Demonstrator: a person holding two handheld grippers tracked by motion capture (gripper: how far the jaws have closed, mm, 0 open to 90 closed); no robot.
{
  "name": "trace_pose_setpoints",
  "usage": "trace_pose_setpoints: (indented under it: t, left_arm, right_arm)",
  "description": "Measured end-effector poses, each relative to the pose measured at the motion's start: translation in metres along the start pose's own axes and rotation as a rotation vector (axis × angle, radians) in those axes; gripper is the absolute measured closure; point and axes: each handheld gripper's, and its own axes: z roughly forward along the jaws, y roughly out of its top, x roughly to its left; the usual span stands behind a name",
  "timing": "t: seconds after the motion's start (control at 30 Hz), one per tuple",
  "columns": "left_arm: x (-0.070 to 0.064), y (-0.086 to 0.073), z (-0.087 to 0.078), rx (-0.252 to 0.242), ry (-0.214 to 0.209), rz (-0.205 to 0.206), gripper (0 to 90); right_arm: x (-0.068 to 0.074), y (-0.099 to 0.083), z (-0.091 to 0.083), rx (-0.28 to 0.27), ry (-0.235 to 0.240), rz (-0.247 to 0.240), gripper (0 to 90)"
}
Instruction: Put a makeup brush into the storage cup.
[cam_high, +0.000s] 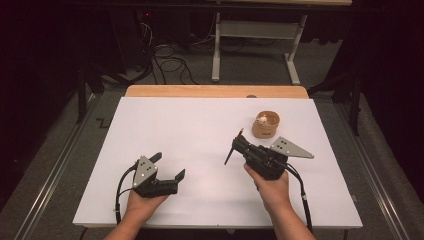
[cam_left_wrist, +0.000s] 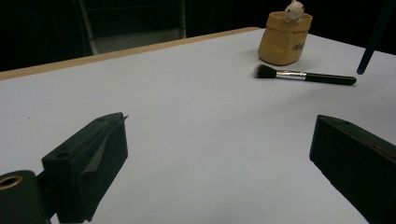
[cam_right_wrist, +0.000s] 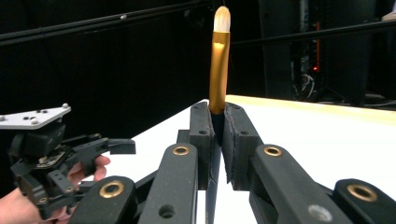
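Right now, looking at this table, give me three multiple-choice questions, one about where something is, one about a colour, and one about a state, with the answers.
1. Where does the black-handled brush lie?
A. On the white table, beside the tan holder
B. Inside the tan holder
C. Between the left gripper's jaws

2. What colour is the ferrule of the brush held by the right gripper?
A. Silver
B. Gold
C. Red

3. How does the left gripper stand?
A. Shut on a brush
B. Shut on nothing
C. Open, holding nothing

Answers:
1 A: in the left gripper view it lies flat on the table just in front of the tan holder.
2 B: the right gripper view shows a gold brush rising from the right gripper.
3 C: the left gripper has its jaws wide apart with bare table between them.
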Motion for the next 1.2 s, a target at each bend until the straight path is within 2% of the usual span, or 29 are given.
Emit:
trace_pose_setpoints:
  t: [0.5,0.87,1.2]
  left_arm:
    - [0.001,0.001,-0.001,0.009,0.008,-0.008,0.2]
    - [-0.001,0.001,0.000,0.012,0.001,-0.004,0.2]
    - [-0.001,0.001,-0.001,0.012,-0.002,-0.003,0.2]
  right_arm:
    - [-0.021,0.001,-0.024,-0.003,-0.091,-0.037,84.3]
    - [-0.040,-0.005,-0.054,0.002,-0.168,-0.030,84.3]
    - [-0.056,-0.004,-0.080,-0.033,-0.229,-0.013,84.2]
